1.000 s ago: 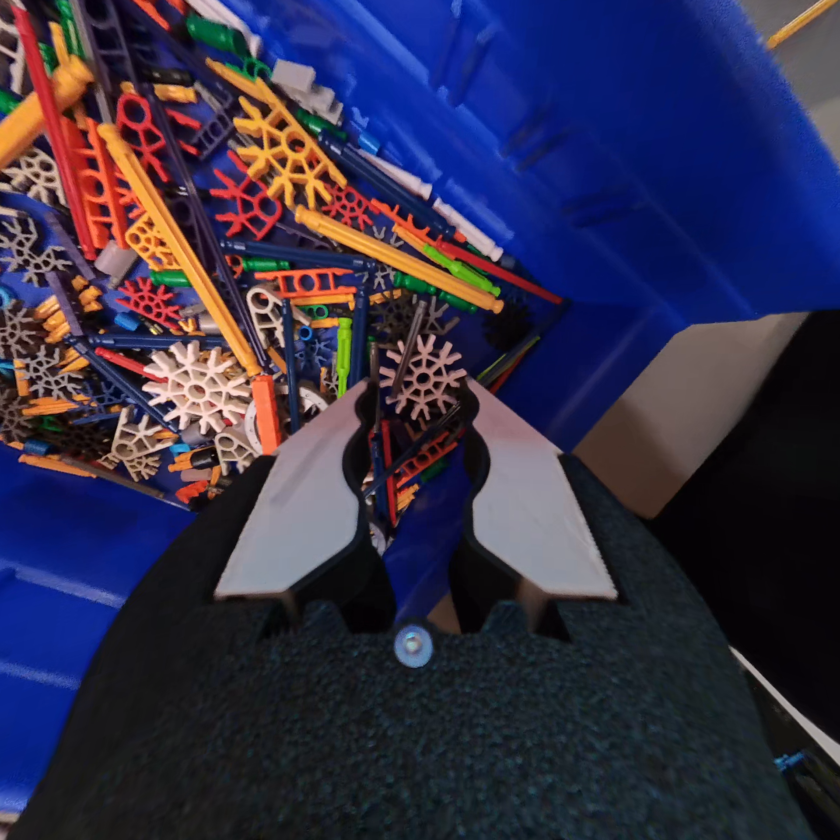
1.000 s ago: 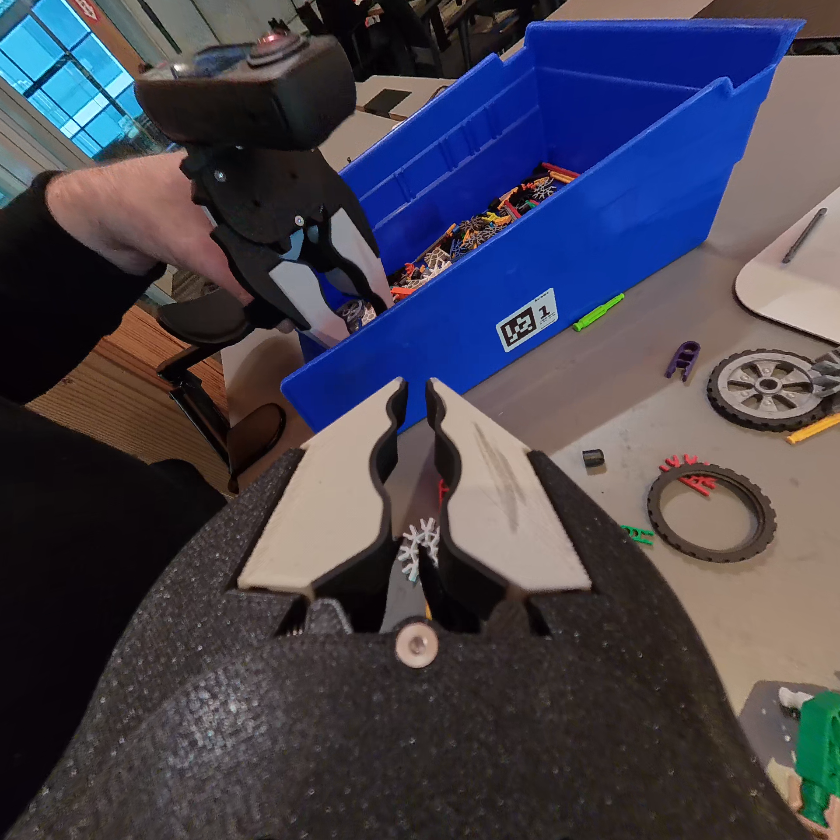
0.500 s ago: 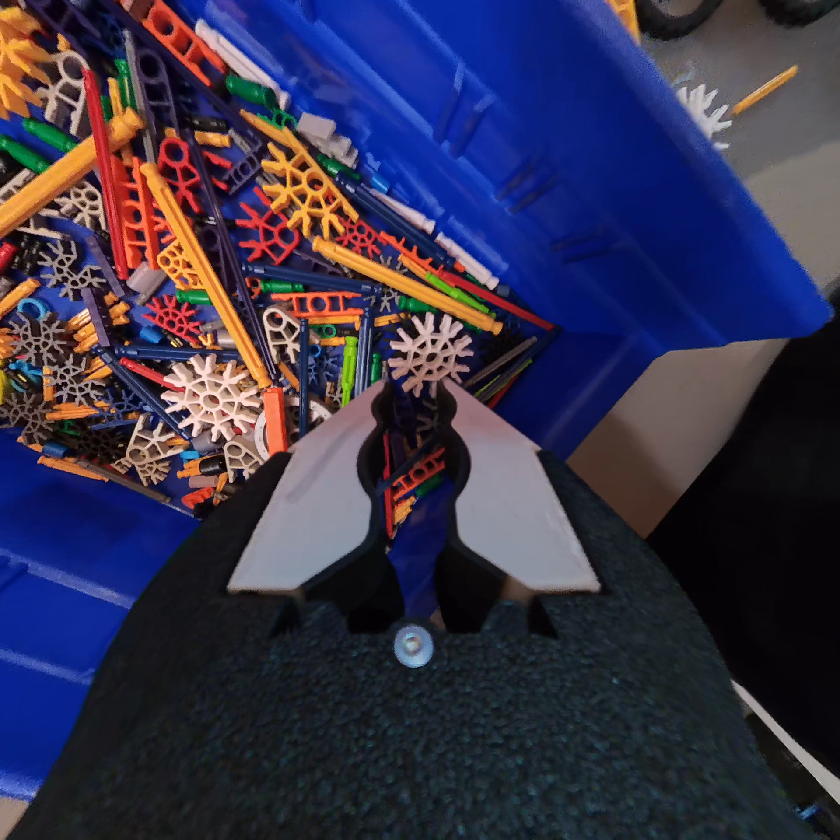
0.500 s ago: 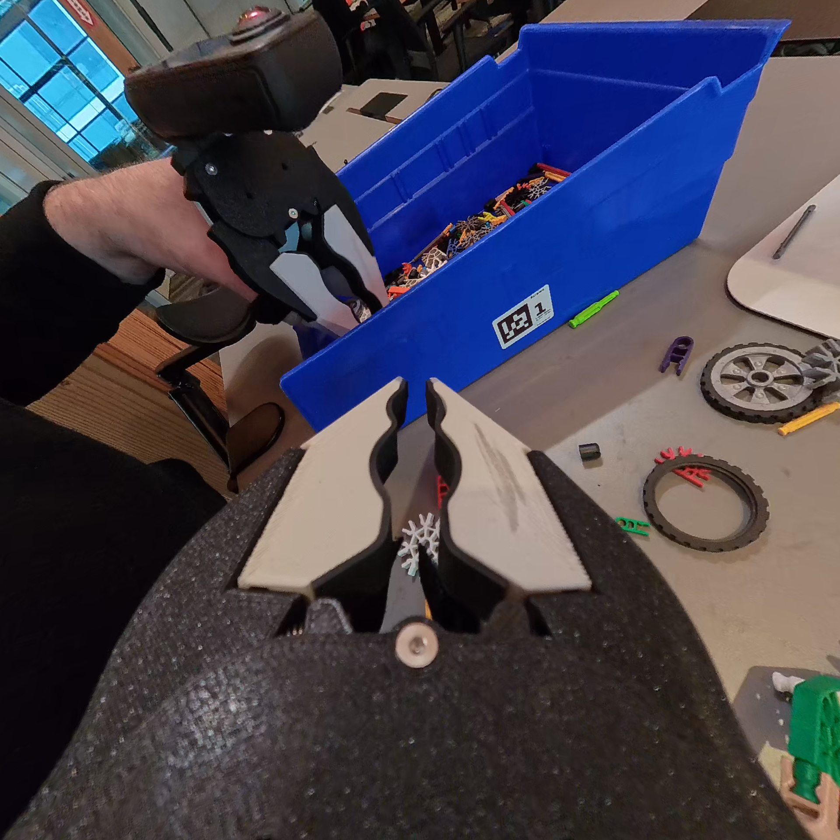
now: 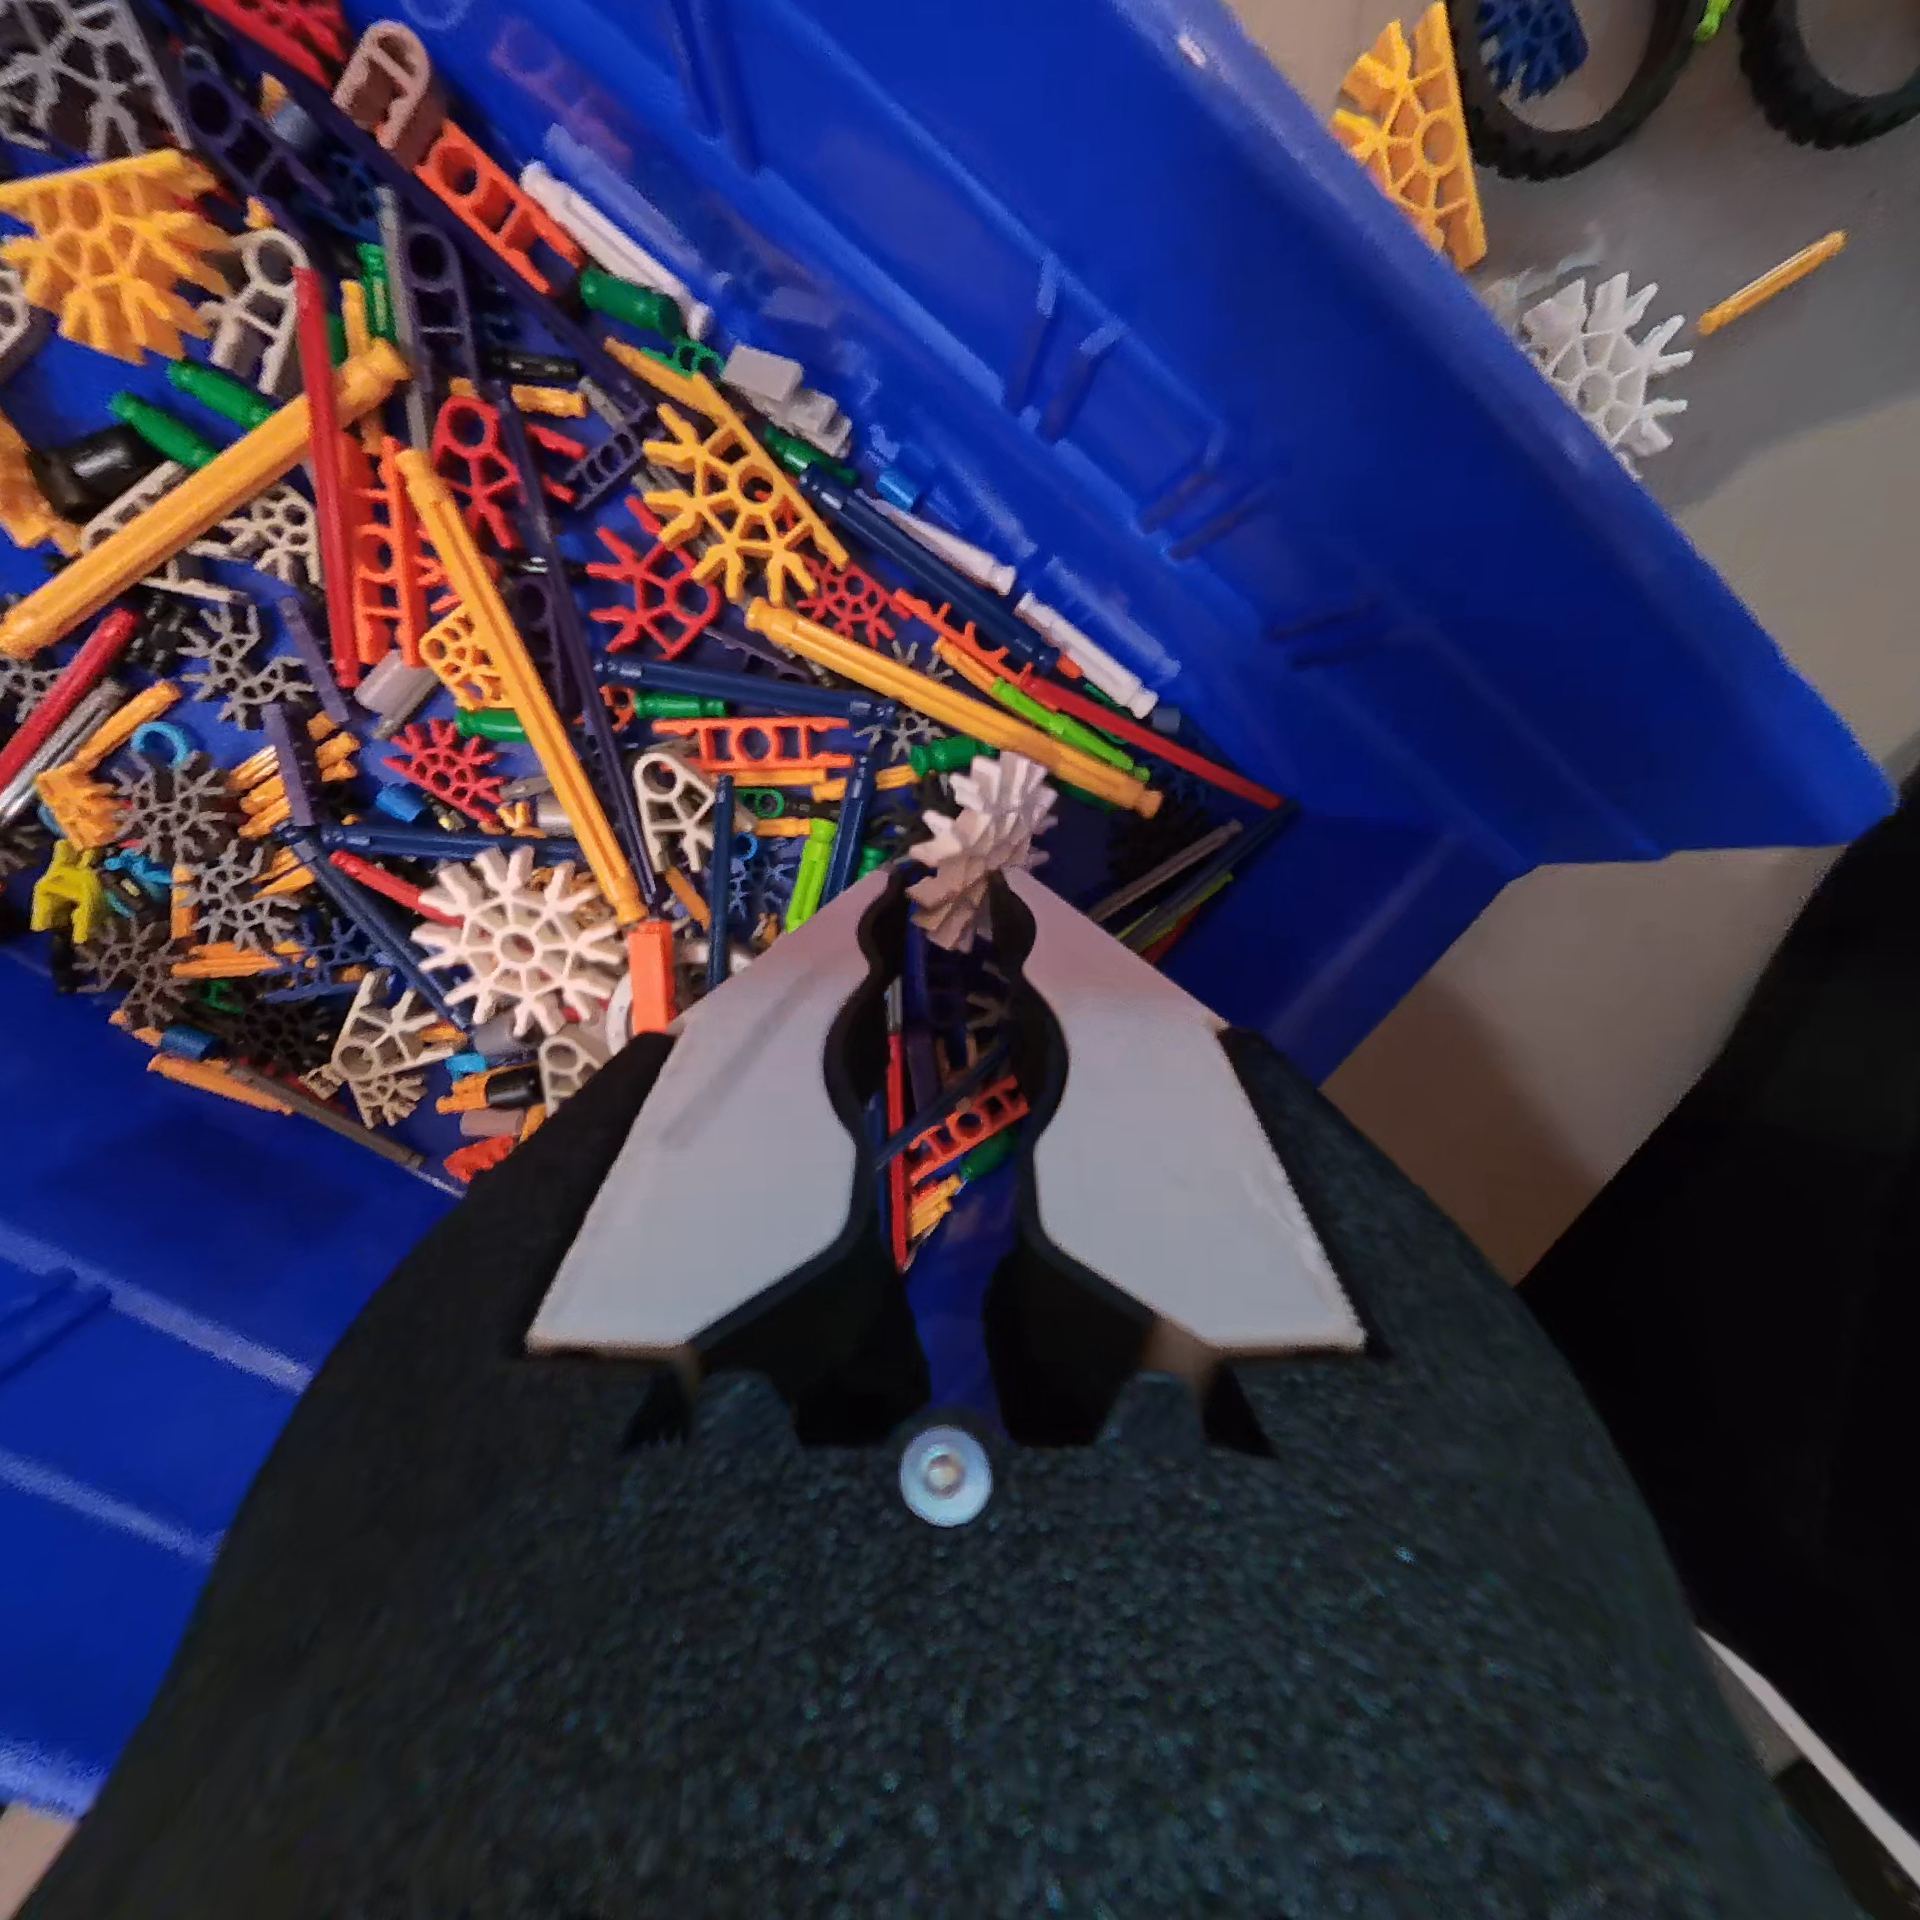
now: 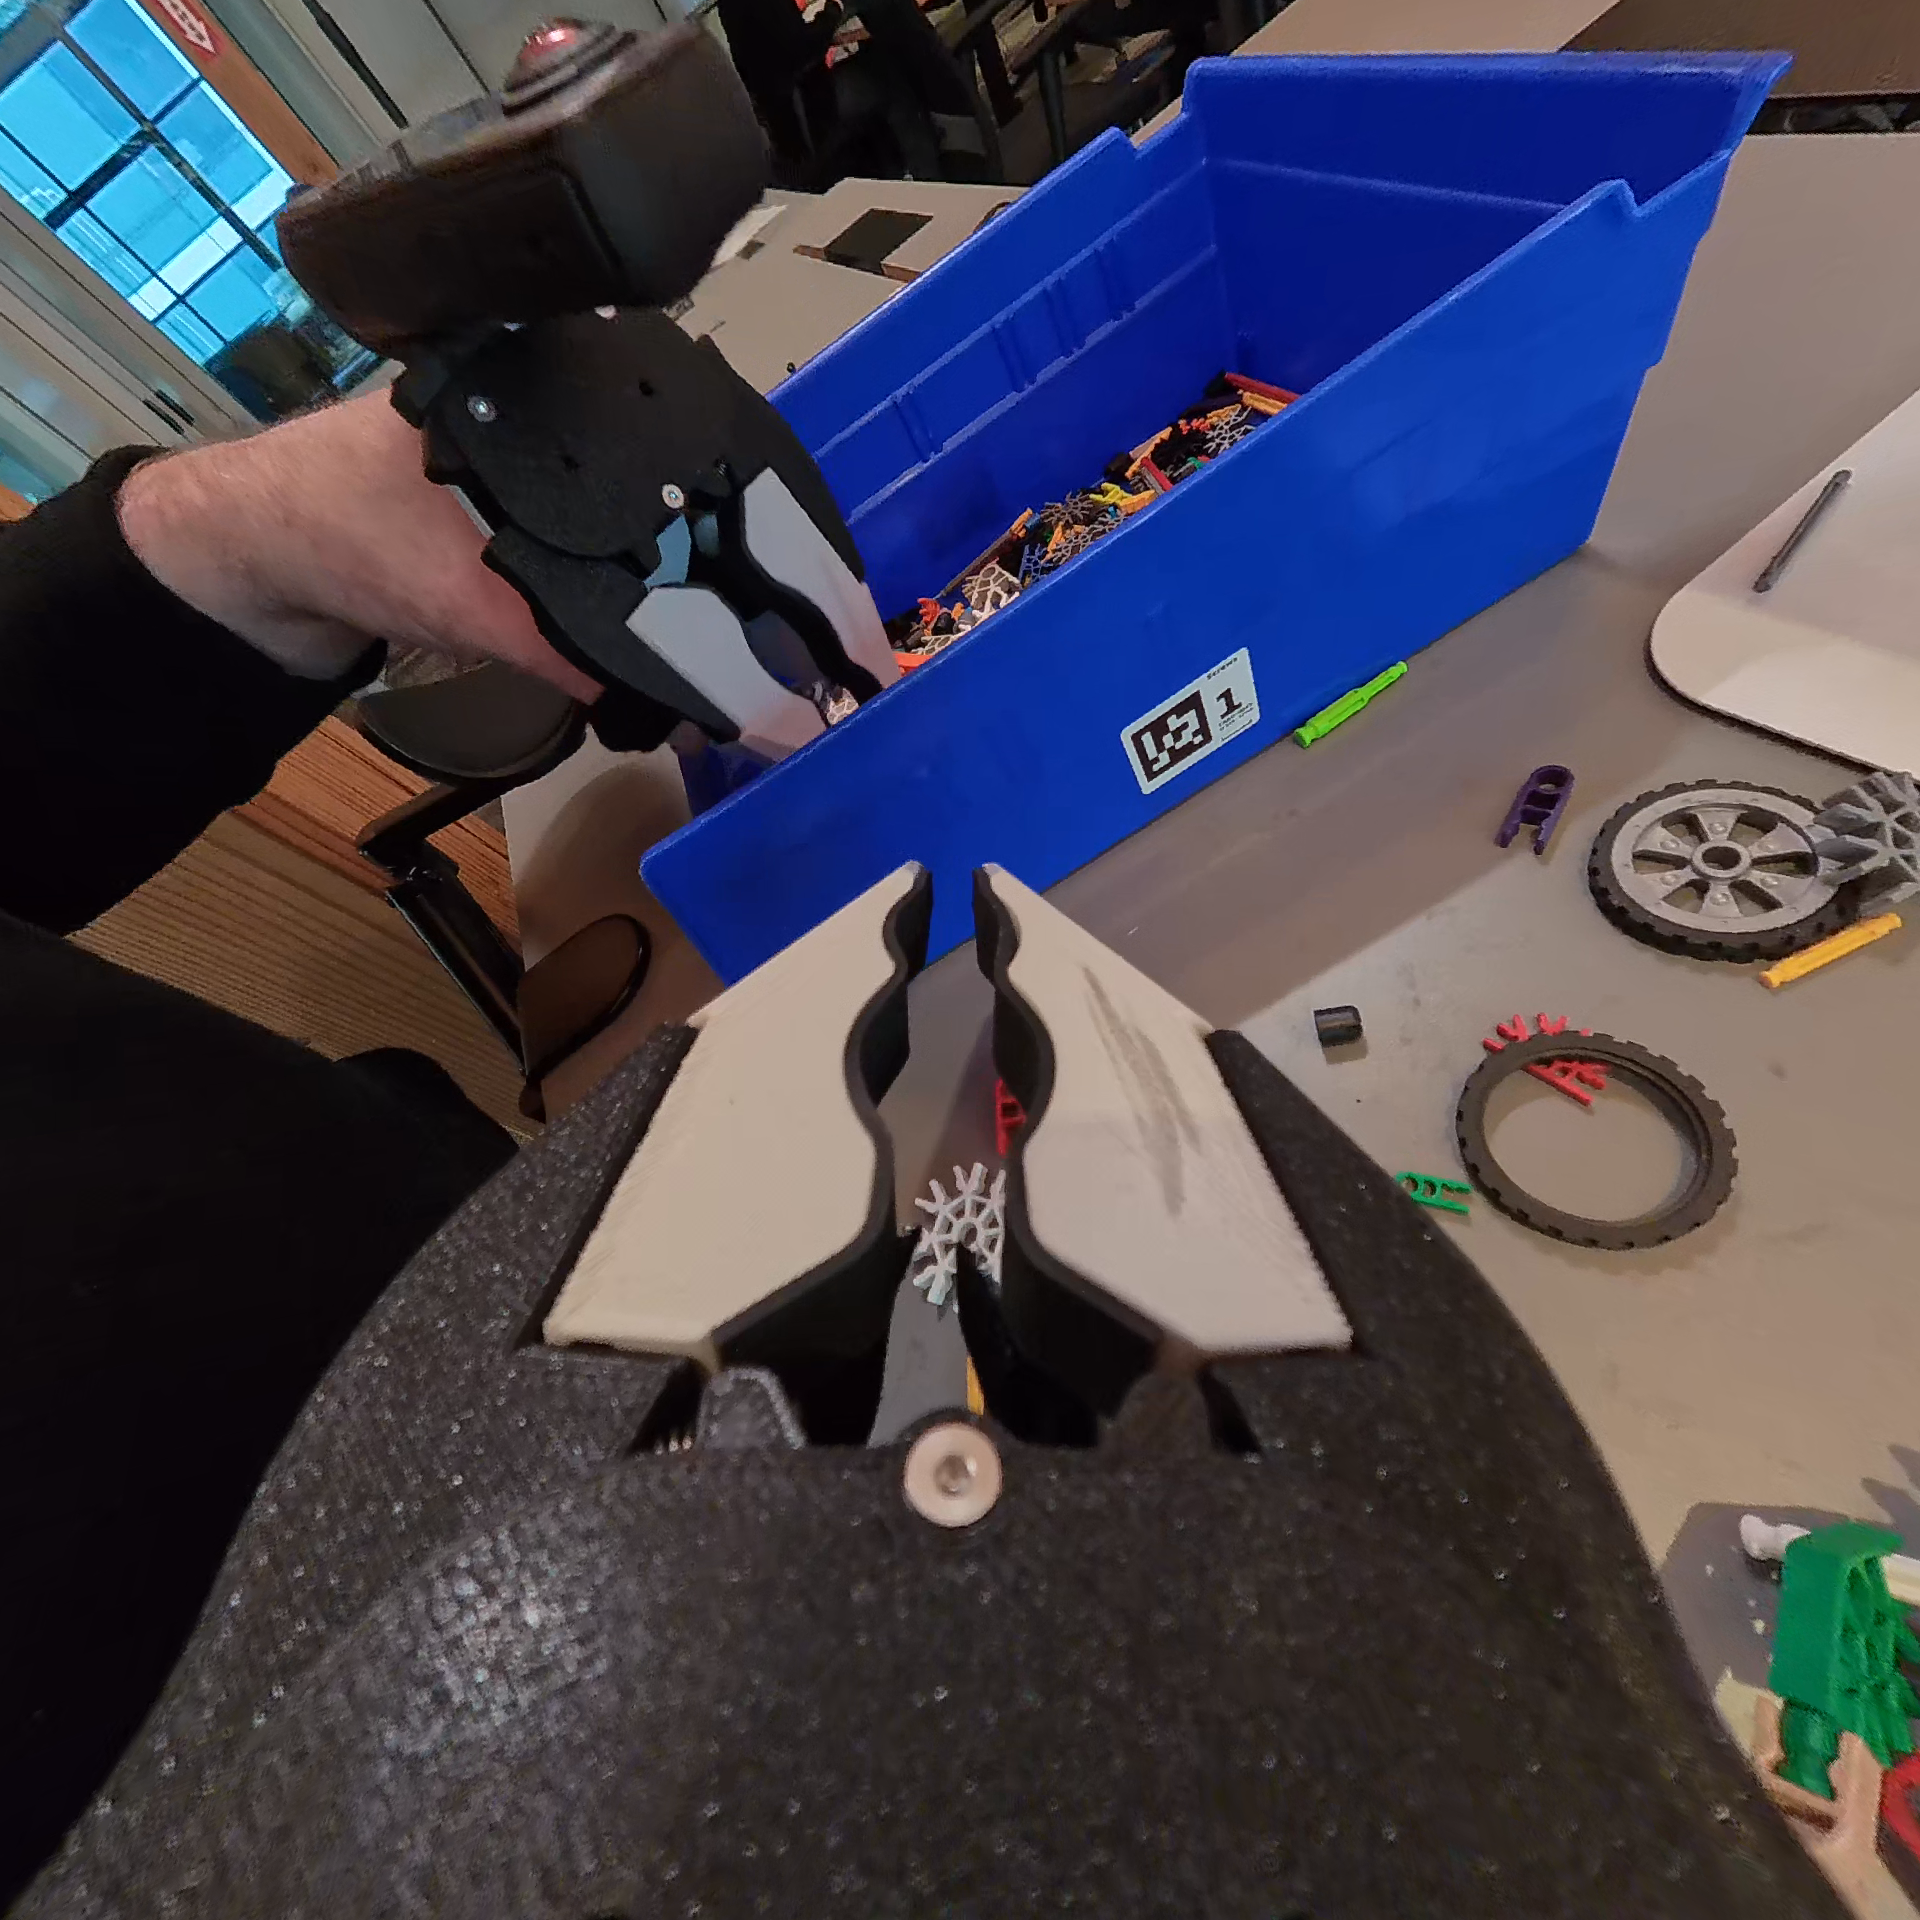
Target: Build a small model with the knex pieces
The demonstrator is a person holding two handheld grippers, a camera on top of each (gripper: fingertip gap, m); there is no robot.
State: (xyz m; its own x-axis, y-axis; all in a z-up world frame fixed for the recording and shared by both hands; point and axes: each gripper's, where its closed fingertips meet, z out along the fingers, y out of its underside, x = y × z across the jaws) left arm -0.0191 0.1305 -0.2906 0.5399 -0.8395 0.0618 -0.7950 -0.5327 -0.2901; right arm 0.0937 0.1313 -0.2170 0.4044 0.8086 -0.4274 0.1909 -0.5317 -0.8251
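Left wrist view looks down into a blue bin [image 5: 1195, 343] full of mixed plastic rods and connectors; left gripper [image 5: 948, 888] has its tips pinched onto a white snowflake connector [image 5: 982, 842], held edge-on and lifted just above the pile. A second white snowflake piece [image 5: 520, 945] lies flat in the pile to the left. Beyond the bin wall, partly cut off: a yellow fan-shaped connector [image 5: 1418, 135], another white connector [image 5: 1605, 358], black tyres [image 5: 1527, 114]. Right wrist view shows what the left cannot: the bin from outside on the grey tabletop [image 6: 1351, 883], a hand [image 6: 312, 561] holding the left gripper [image 6: 821, 707] over the bin's near end, its held piece barely visible there. Right gripper [image 6: 951, 883] hangs over the tabletop near the bin corner, jaws almost together with a narrow gap, nothing between the tips. A white snowflake [image 6: 961, 1226] on the tabletop shows through the gap. Loose to the right: spoked wheel [image 6: 1714, 868], black tyre ring [image 6: 1595, 1138], purple clip [image 6: 1538, 805], green rod [image 6: 1351, 703].
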